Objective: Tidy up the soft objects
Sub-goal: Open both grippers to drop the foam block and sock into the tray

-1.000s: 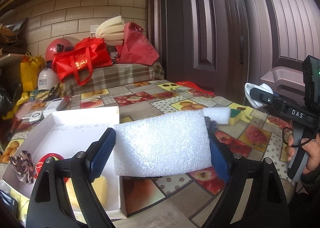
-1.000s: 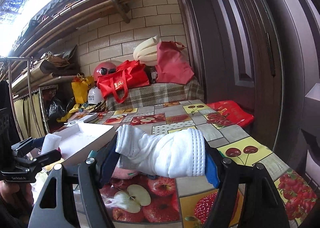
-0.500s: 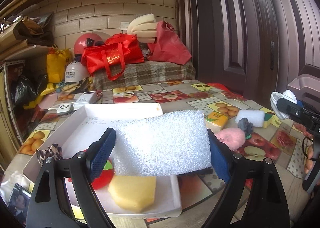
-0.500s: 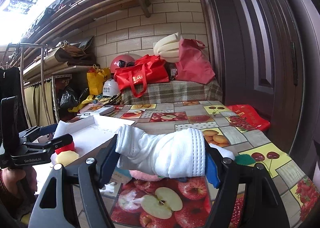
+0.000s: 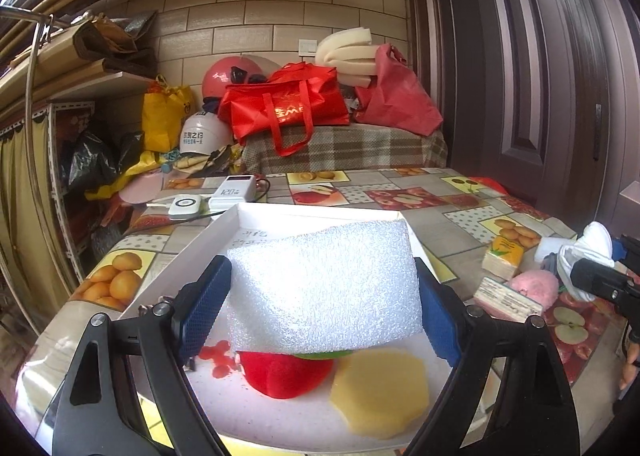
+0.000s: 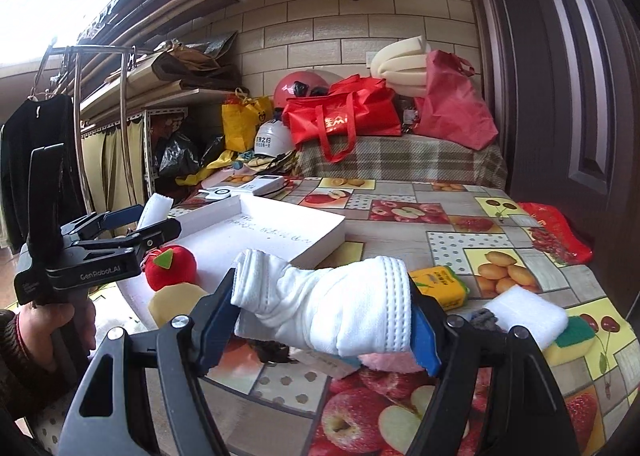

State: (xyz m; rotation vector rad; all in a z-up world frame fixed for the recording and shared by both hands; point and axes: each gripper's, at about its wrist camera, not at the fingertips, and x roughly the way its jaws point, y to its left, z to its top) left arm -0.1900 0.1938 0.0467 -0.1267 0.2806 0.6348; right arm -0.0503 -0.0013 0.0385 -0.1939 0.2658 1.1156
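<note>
Both hands have swung toward the white box (image 5: pixel 240 224). Left gripper (image 5: pixel 320 308), jaws wide, clamps the foam block (image 5: pixel 324 288) crosswise over it; right gripper (image 6: pixel 320 312) pinches the sock (image 6: pixel 328 308), box at ten o'clock.

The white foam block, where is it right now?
Clamped in the left gripper, the white foam block hangs over the white tray, above the red plush apple.

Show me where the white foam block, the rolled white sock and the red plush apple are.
white foam block (image 5: pixel 324 288): left wrist view, middle of its front face.
rolled white sock (image 6: pixel 332 308): right wrist view, middle of the roll.
red plush apple (image 6: pixel 172 268): right wrist view, its red body.
</note>
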